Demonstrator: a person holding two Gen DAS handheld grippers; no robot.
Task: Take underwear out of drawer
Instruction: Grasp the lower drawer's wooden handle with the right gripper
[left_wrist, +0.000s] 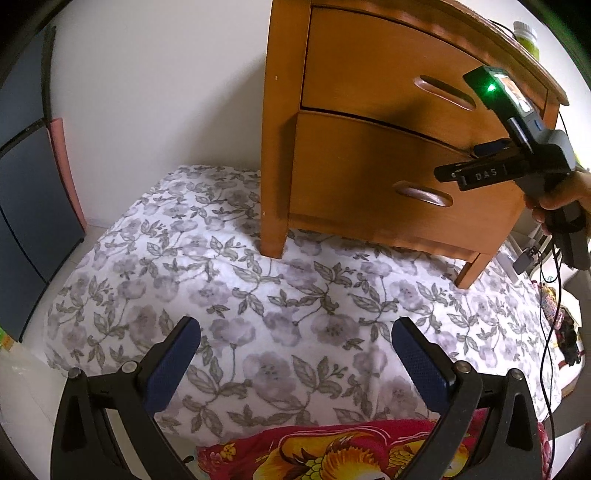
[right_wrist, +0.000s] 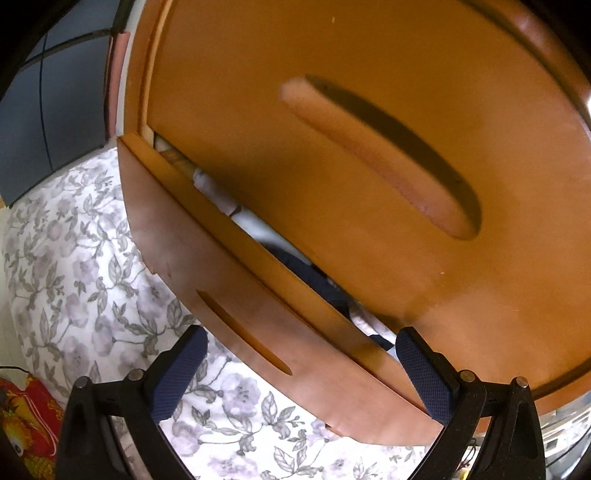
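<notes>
Already the lower drawer (right_wrist: 236, 291), one of two, stands ajar, folded underwear (right_wrist: 295, 262) showing in the gap. Both grippers, left (left_wrist: 295, 365) and right (right_wrist: 301, 373), gape wide, empty.

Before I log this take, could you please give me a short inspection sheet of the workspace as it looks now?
Surface: floral quilt under the wooden nightstand.
Job's things: lower drawer pulled slightly open; white and dark folded fabric shows in the gap; upper drawer shut.
Clutter: red patterned cloth at the near edge; green-lidded jar on the nightstand.
Grippers: left tongs open, empty, over the quilt; right tongs open, empty, close to the lower drawer front, contact unclear.
Cables: black cable hanging below the right unit.
Surroundings: white wall; dark panels at left.
</notes>
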